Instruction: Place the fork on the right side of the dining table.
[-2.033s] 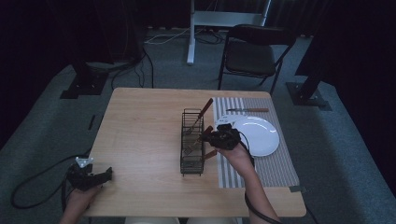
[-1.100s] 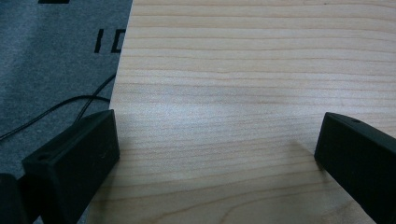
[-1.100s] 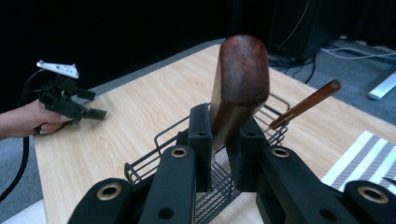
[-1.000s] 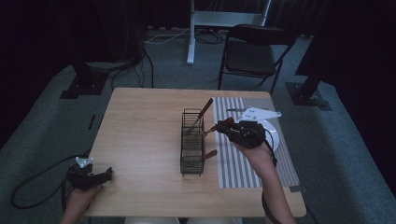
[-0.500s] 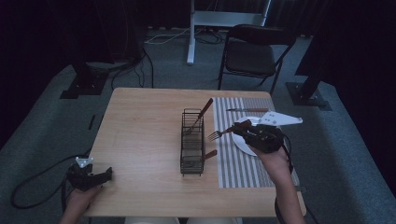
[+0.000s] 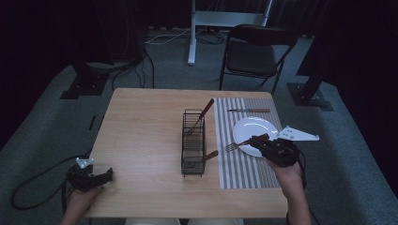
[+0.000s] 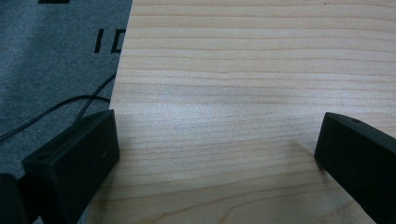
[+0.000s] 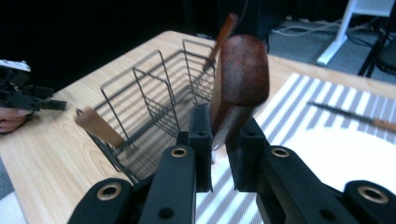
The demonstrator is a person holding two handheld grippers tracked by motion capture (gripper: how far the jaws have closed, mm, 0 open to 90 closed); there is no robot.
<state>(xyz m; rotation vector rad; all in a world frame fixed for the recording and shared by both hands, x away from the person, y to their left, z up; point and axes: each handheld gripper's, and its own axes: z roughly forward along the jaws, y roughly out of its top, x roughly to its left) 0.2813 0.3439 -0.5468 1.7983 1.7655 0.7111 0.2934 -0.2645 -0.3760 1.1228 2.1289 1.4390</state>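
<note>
- Fork w/ a brown wooden handle sits clamped in the right tongs, tines pointing toward 9 o'clock, held above the striped placemat just off the 8 o'clock edge of the white plate.
- Right gripper view: right tongs pinch the fork's handle from both sides; handle end looms big and close to the lens, a bit blurred.
- Right hand comes in from 5 o'clock, grey three-cornered plate on top of its gripper.
- Wire cutlery basket stands mid tabletop, just at 9 o'clock of the placemat. One wooden-handled utensil leans out of its far end; another wooden handle pokes out at the near end toward 3 o'clock.
- Knife w/ wooden handle lies flat on the placemat at 12 o'clock of the plate, apart from it.
- Left tongs rest at the tabletop's 7 o'clock corner, left hand behind them. Left gripper view: left tongs stand wide apart w/ bare wood between, nothing gripped.
- Folding chair stands on the carpet past the tabletop's far edge.
</note>
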